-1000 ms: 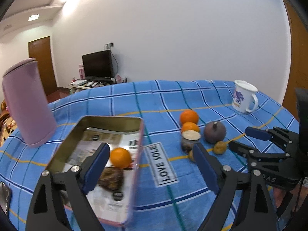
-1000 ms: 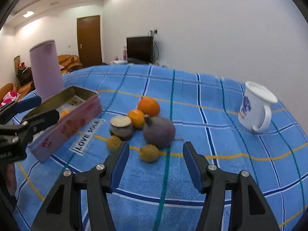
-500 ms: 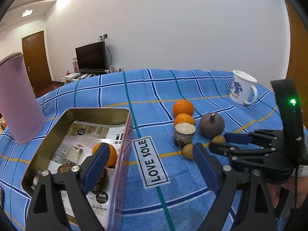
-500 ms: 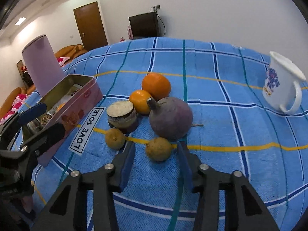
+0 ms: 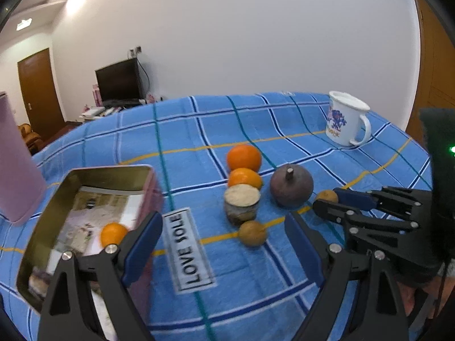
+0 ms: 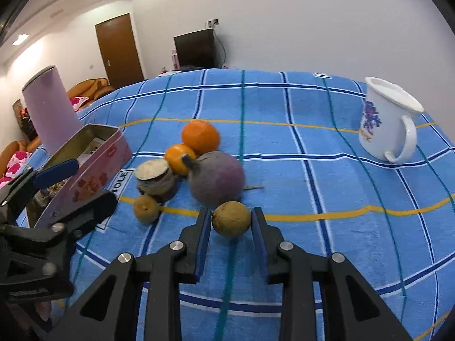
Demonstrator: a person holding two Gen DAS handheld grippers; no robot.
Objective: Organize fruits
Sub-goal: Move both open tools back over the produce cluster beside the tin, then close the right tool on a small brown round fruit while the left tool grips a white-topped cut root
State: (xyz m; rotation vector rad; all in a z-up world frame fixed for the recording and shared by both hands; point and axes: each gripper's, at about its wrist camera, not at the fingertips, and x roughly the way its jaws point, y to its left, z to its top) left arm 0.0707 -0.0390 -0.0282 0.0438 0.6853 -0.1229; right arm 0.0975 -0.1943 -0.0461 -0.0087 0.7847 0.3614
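Observation:
On the blue checked cloth lie two oranges [image 6: 200, 137] [image 6: 179, 158], a dark purple round fruit [image 6: 216, 179], a cut fruit with a pale top [image 6: 153, 176] and two small brown fruits. My right gripper [image 6: 231, 219] is shut on the nearer small brown fruit [image 6: 231, 218], its blue pads pressing both sides; the same grip shows in the left wrist view [image 5: 327, 197]. The other small brown fruit [image 5: 252, 233] lies in front of my left gripper [image 5: 221, 240], which stands open with nothing between its fingers. An open pink tin [image 5: 85, 176] at the left holds an orange [image 5: 113, 234].
A tall pink cylinder [image 6: 49, 110] stands behind the tin. A white mug with a blue print [image 6: 388, 119] sits at the far right of the cloth. A "LOVE SOLE" label [image 5: 187, 251] lies on the cloth beside the tin. Behind are a television, a door and a sofa.
My right gripper moved in on the small brown fruit and its jaws came together onto it. My left gripper shifted right, so the tin now sits further left in its view.

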